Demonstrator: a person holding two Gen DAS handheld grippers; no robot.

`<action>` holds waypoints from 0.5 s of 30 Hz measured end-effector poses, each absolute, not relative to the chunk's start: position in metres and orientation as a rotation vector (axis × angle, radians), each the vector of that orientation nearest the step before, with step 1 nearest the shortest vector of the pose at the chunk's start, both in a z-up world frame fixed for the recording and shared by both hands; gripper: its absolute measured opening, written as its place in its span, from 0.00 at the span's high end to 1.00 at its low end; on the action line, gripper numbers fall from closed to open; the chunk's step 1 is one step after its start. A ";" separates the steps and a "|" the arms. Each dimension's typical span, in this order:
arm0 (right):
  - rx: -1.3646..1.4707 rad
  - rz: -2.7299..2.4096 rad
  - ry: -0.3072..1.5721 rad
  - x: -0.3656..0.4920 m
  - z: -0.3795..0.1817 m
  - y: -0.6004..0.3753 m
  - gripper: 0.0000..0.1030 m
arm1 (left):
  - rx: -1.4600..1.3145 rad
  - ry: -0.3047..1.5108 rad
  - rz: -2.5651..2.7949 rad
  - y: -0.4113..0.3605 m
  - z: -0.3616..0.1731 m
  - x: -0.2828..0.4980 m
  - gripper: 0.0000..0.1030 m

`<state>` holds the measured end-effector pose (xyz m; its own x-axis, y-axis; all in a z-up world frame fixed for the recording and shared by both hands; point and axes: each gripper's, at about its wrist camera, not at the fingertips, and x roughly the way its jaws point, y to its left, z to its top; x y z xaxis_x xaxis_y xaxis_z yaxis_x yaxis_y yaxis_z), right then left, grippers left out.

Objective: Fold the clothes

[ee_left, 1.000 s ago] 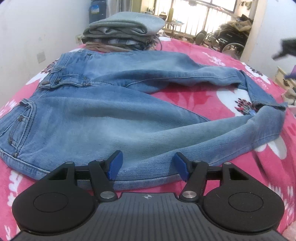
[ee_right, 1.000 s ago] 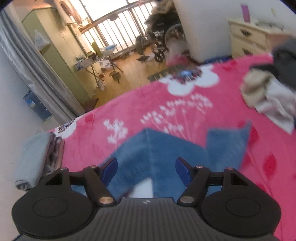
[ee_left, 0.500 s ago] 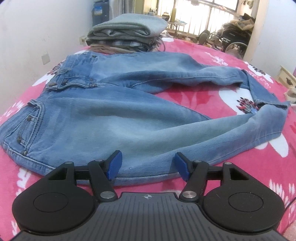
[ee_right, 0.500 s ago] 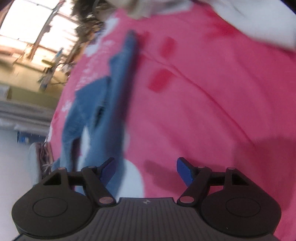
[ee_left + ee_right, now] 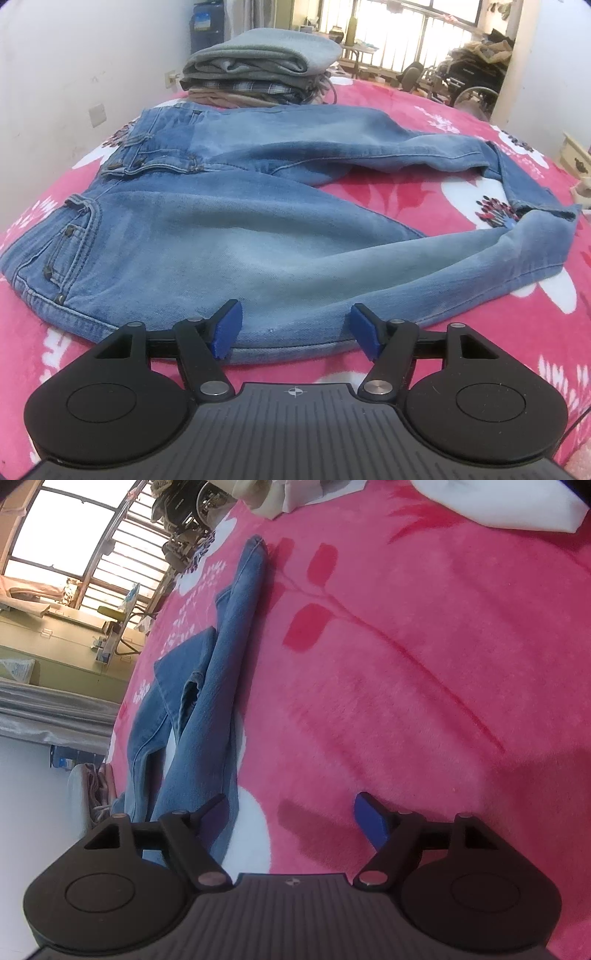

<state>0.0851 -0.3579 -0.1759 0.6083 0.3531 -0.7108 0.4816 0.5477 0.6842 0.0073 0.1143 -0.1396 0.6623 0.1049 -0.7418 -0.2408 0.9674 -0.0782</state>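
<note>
A pair of light blue jeans (image 5: 229, 236) lies spread on a pink flowered bedspread (image 5: 406, 192), waistband at the left, both legs running right with the cuffs bent near the bed's right side. My left gripper (image 5: 295, 330) is open and empty, just above the near edge of the front leg. In the right wrist view the jeans (image 5: 210, 686) lie at the left, seen along the legs. My right gripper (image 5: 291, 816) is open and empty, tilted on its side, low over the bedspread (image 5: 424, 657), its left finger over the leg's edge.
A stack of folded clothes (image 5: 258, 70) sits at the bed's far end by the white wall. Loose pale garments (image 5: 498, 502) lie on the bedspread at the top of the right wrist view. A window, wheelchairs and a cream cabinet stand beyond the bed.
My right gripper has dropped and rolled onto its side next to the jeans' legs. My left gripper has drawn back slightly and stays open.
</note>
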 end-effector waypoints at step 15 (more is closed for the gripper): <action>0.961 -0.066 0.955 0.089 -0.172 -0.351 0.16 | -0.172 0.822 0.199 0.116 -0.137 0.003 0.34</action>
<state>0.0894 -0.3506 -0.1722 0.6077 0.3457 -0.7149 0.4402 0.6026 0.6656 0.0032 0.1159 -0.1370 0.6638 0.1087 -0.7400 -0.2413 0.9676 -0.0743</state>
